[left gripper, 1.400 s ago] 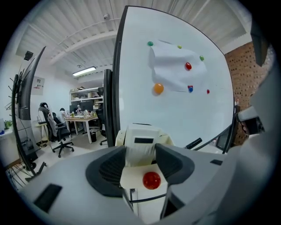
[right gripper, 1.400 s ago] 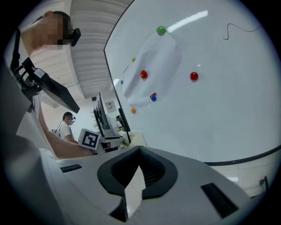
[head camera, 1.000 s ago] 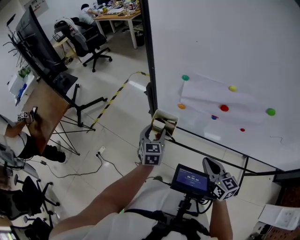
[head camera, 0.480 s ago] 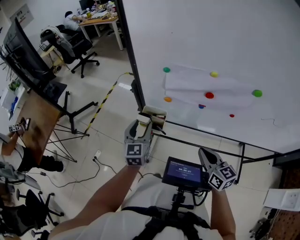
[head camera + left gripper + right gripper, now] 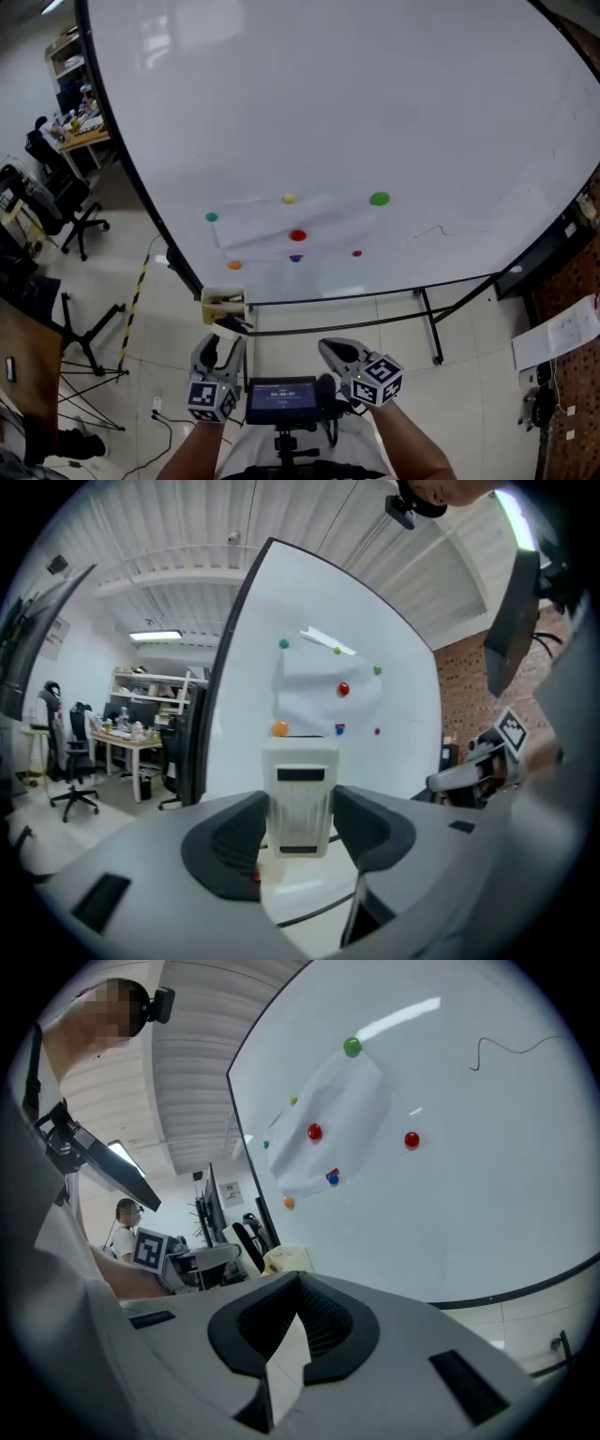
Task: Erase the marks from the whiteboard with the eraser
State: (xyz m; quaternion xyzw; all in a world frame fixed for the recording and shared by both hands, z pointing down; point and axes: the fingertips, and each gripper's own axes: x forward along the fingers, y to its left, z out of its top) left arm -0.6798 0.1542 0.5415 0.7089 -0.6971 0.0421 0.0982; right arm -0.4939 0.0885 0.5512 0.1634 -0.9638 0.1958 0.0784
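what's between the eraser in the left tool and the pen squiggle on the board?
Head view: bare whiteboard, plus a small red magnet about on the line from eraser to squiggle.

Open-plan office, a bit lab-like. Evidence:
- large white whiteboard (image 5: 375, 103) on a black tube stand, with a white paper sheet (image 5: 281, 230) pinned to it by coloured round magnets (image 5: 379, 199)
- black swivel office chairs (image 5: 58, 202) near a cluttered wooden bench (image 5: 82, 139), with pale shelving (image 5: 64, 52) further back
- pale tiled floor (image 5: 469, 375) with a strip of yellow-black hazard tape (image 5: 134, 292)
- red brick wall (image 5: 567, 281) at right
- the left gripper view shows a white slatted ceiling (image 5: 187, 536) with a long strip light (image 5: 157, 635)
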